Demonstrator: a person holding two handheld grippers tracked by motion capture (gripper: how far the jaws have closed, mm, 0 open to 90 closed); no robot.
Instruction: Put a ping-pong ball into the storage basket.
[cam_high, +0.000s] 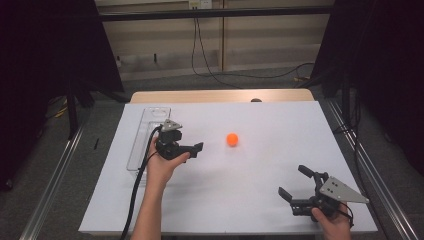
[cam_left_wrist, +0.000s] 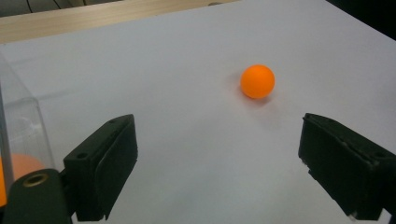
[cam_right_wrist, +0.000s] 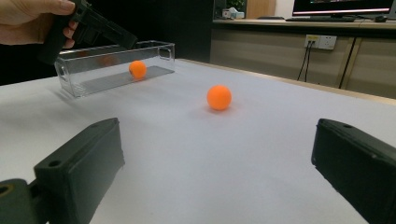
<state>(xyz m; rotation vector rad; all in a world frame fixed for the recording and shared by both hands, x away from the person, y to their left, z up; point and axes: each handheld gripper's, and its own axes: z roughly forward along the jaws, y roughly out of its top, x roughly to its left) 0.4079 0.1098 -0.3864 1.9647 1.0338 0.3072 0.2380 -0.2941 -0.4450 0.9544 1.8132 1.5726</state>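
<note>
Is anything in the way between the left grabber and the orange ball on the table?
No, nothing visible. The left gripper is open and aimed at the orange ball, with bare white table cover between them. The clear box sits off to its side.

A white sheet (cam_high: 260, 190) covers a wooden table (cam_high: 220, 95). Beyond its far edge, black cables (cam_high: 210, 70) trail across grey carpet from a wall socket (cam_high: 199, 4). Dark curtains (cam_high: 45, 45) hang at left and right.
</note>
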